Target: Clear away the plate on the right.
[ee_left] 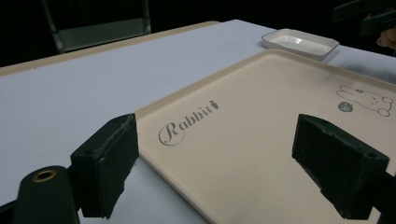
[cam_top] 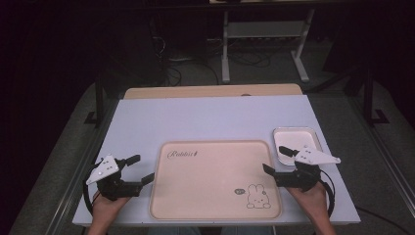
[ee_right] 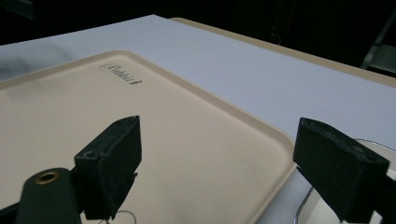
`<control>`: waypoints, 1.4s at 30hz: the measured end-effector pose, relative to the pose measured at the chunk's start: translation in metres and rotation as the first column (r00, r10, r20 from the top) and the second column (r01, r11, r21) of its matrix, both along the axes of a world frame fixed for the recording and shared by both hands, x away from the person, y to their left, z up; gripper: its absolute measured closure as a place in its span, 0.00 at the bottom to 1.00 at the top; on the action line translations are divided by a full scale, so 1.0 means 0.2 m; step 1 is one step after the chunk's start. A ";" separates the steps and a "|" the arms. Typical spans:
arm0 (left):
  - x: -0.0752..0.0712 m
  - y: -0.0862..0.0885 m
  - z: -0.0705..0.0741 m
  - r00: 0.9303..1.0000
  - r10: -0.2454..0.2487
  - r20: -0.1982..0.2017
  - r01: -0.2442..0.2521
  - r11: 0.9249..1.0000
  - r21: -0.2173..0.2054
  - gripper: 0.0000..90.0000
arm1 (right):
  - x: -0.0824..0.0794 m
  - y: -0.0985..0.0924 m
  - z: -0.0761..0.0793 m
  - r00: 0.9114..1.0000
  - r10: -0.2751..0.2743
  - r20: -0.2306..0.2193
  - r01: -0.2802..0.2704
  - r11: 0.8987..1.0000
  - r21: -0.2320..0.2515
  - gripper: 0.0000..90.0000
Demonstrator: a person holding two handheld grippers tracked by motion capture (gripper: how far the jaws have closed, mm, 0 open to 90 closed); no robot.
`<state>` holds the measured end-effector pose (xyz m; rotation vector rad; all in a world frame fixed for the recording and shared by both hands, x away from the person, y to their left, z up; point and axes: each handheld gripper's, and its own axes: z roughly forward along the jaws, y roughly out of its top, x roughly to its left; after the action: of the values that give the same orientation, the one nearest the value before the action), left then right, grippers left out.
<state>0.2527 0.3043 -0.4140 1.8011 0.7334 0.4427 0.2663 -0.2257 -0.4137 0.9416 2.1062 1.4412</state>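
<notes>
A cream tray (cam_top: 215, 178) printed with "Rabbit" and a small bunny drawing lies flat in the middle of the white table (cam_top: 210, 117), with nothing on it. My left gripper (cam_top: 141, 168) is open at the tray's left edge, its jaws wide apart over the near left corner of the tray (ee_left: 261, 121). Nothing is between the jaws of the left gripper (ee_left: 222, 163). My right gripper (cam_top: 275, 159) is open at the tray's right edge. Its jaws (ee_right: 217, 168) straddle the rim of the tray (ee_right: 187, 140) without touching it.
A small white rectangular dish (cam_top: 297, 142) stands just right of the tray, behind the right gripper, and lies at the far side in the left gripper view (ee_left: 301, 43). A wooden strip (cam_top: 213, 91) runs along the table's far edge. Beyond it are a dark floor, cables and a metal stand.
</notes>
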 end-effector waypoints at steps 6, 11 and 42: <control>0.00 0.00 0.00 1.000 -0.004 -0.002 0.004 1.000 0.000 0.16 | 0.00 0.00 0.00 1.000 0.001 -0.002 -0.001 1.000 -0.001 0.16; 0.00 0.00 0.00 1.000 -0.005 0.001 0.005 1.000 0.001 0.16 | 0.00 0.00 0.00 1.000 0.004 -0.007 -0.004 1.000 -0.002 0.16; -0.01 0.00 0.00 1.000 -0.003 0.001 0.003 1.000 -0.003 0.16 | -0.07 -0.08 0.01 0.999 0.006 -0.040 -0.006 1.000 0.007 0.16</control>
<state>0.2516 0.3051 -0.4134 1.7989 0.7307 0.4399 0.2526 -0.2426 -0.4112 0.9755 2.1354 1.4450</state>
